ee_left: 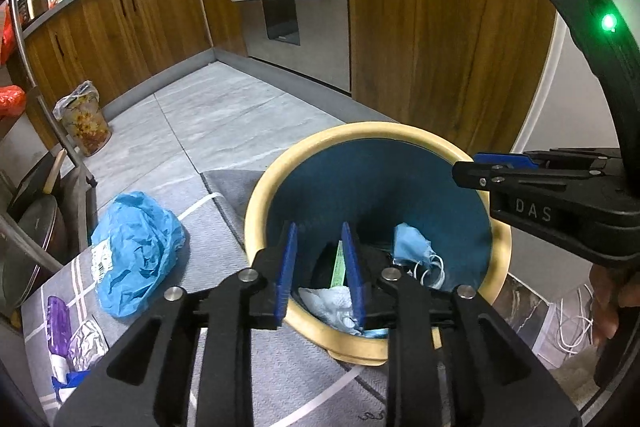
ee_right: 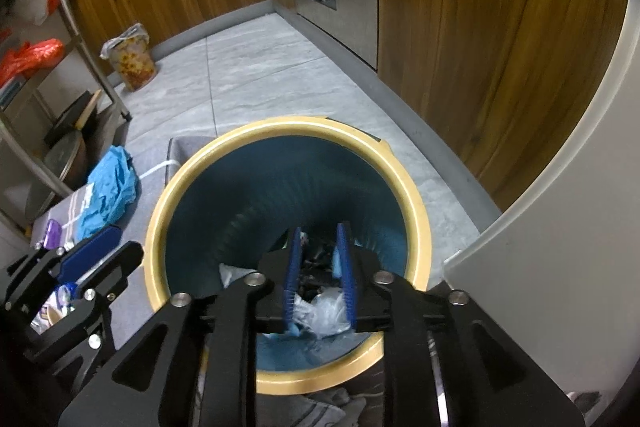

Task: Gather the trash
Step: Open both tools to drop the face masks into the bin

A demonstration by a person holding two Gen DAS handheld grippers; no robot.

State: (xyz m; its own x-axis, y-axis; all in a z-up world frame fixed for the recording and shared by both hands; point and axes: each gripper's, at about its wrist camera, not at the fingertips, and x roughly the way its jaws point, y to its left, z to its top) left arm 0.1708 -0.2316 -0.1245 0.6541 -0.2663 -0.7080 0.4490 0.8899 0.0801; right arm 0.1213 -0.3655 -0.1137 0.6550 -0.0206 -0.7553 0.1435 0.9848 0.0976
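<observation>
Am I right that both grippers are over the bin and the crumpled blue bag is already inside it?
Not quite. Both the left gripper and the right gripper are over the bin, but the blue bag lies on the mat left of it, as the left wrist view shows.
</observation>
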